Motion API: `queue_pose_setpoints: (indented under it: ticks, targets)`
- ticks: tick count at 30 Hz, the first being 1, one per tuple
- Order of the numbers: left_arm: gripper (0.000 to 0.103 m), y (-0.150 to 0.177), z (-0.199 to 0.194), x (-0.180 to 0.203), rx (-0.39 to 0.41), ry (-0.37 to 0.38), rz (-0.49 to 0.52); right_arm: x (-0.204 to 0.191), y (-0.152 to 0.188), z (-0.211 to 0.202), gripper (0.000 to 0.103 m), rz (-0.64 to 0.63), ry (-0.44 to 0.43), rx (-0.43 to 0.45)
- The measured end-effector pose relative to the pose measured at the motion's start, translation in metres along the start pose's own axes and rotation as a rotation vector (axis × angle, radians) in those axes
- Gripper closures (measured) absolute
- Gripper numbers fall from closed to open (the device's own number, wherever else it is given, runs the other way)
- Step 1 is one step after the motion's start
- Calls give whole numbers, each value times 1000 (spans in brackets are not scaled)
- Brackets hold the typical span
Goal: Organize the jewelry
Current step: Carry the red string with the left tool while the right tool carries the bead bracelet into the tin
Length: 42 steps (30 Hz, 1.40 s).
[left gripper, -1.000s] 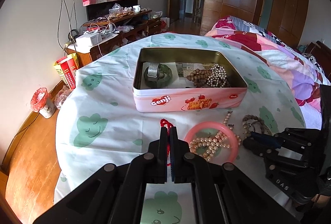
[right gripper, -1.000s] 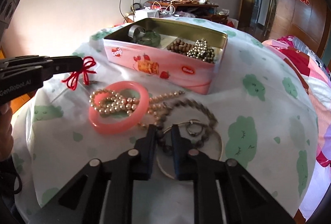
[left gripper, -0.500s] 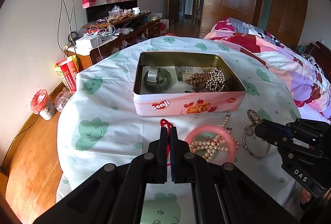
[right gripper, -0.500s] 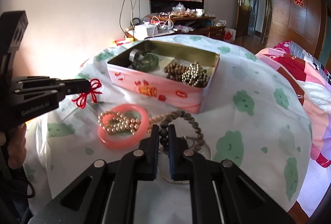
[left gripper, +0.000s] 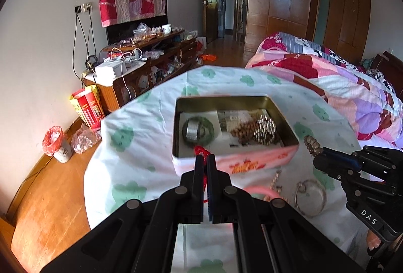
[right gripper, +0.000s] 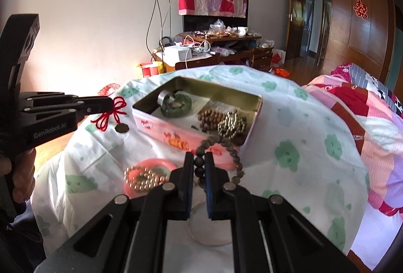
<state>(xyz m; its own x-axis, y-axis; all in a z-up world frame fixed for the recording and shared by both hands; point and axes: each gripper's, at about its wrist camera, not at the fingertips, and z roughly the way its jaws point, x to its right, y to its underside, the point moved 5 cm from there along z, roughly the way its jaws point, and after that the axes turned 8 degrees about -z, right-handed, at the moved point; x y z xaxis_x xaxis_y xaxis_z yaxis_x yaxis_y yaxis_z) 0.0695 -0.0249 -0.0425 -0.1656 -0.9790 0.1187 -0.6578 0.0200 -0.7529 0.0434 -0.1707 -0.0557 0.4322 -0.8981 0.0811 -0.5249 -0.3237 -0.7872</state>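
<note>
Jewelry is partly put away already. Inside the pink tin (right gripper: pixel 194 122) on the worktop (right gripper: pixel 289 122) you can see a green bangle (right gripper: pixel 176 104) with a silver ring (right gripper: pixel 165 96) on it, some brown beads (right gripper: pixel 209 116) and a shiny ball chain (right gripper: pixel 231 124).

Your left hand-held gripper (left gripper: pixel 204 159) is clenched on a red string charm (right gripper: pixel 110 113), and the charm hangs in the air beside the tin. Your right hand-held gripper (right gripper: pixel 199 162) is clenched on a dark bead bracelet (right gripper: pixel 219 144), which loops up just in front of the tin's near wall.

Some things are not put away yet, I think. A pink bangle (right gripper: pixel 151 164) lies on the worktop with a pearl string (right gripper: pixel 141 177) curled inside it. A thin silver bangle (left gripper: pixel 311 197) lies near it. So after these two pieces go in, about three more are left.

A second ago both hand-held grippers were low, down by the worktop. The charm and the bead bracelet were lying on the cloth then. Now you have lifted both of them up, and the tin looks lower and farther below you in each view. The right jaws have also squeezed in a little tighter on the beads. The things in the tin and the pink bangle have not moved.
</note>
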Motion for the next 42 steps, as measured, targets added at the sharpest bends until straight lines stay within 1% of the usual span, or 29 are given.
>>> queue_pose_setpoints:
  ticks: [7,13,20,26,34,42]
  targets:
    - [102,-34,0,3,51,-15,22,9,-28,0,93,-6,11,43]
    - [102,-54,14,3,56,-36,36,15,-51,5,93,-14,17,63]
    - [102,-71,38,-1,45,-56,34,24,-64,21,93,-8,26,60]
    - [102,-75,61,-4,19,-70,19,34,-69,46,93,-4,42,31]
    - [102,-75,81,-2,-2,-88,24,43,-68,73,93,8,63,-8]
    - [102,-68,101,-6,-34,-100,20,42,-63,88,93,3,73,-31]
